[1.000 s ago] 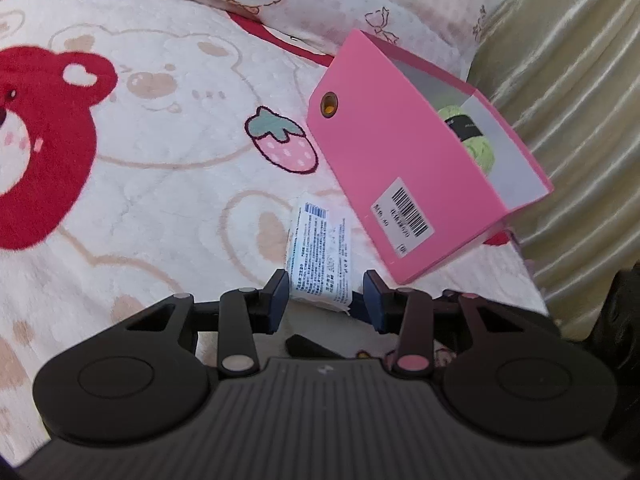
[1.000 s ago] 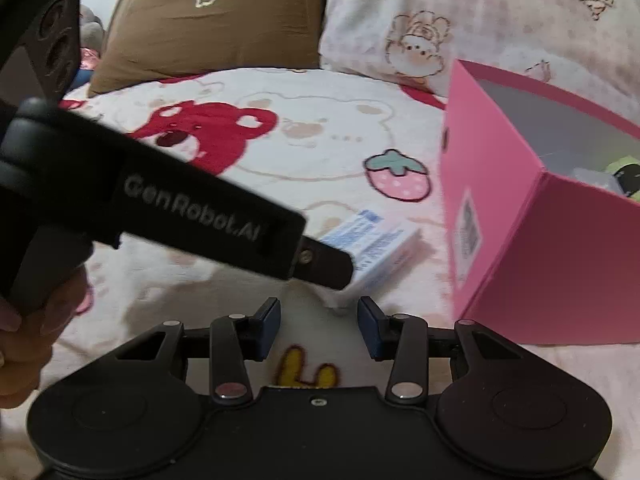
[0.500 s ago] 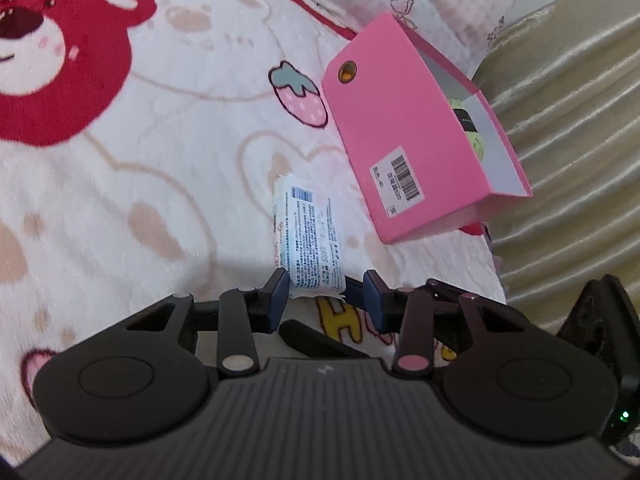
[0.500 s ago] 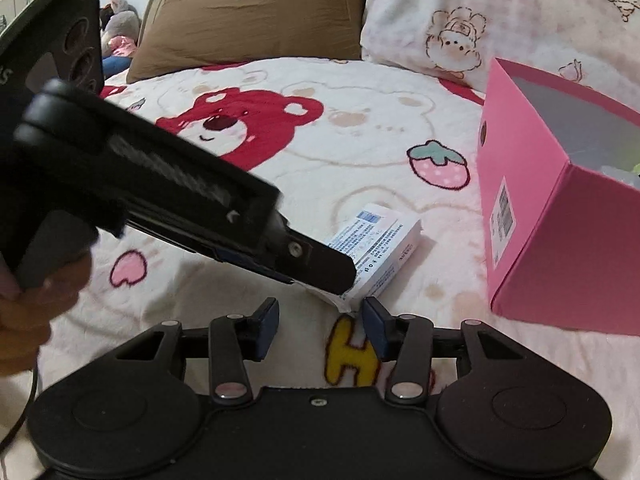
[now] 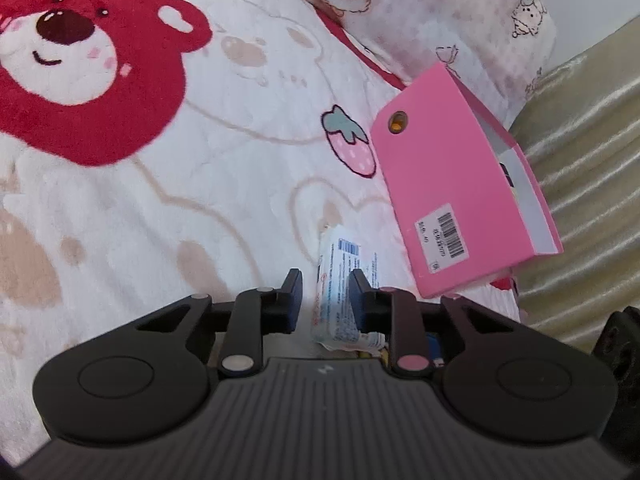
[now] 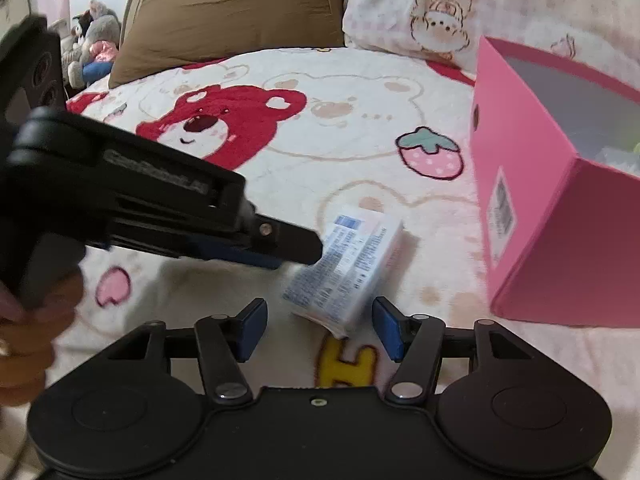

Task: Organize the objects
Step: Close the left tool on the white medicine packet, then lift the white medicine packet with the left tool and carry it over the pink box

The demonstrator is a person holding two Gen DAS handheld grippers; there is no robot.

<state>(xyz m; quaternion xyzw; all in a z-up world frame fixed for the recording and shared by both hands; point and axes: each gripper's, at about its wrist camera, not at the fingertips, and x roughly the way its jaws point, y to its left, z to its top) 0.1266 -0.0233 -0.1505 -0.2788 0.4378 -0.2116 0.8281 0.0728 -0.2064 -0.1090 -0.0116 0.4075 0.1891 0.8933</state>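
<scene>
Left wrist view: small white packet (image 5: 340,280) sits between the fingers of my left hand-held gripper (image 5: 325,285); jaws have just been closing, now narrow, right pad against the packet's edge, left pad with a sliver of gap, so I can't call it a firm grip; packet lies on the bear-print blanket (image 5: 160,200), just beside the pink box (image 5: 456,200); right wrist view: packet (image 6: 352,264) looks tilted, left tip touching its near end; my right hand-held gripper (image 6: 319,322) just been opening, jaws wide, packet's lower corner between them, pads clear of it.
</scene>
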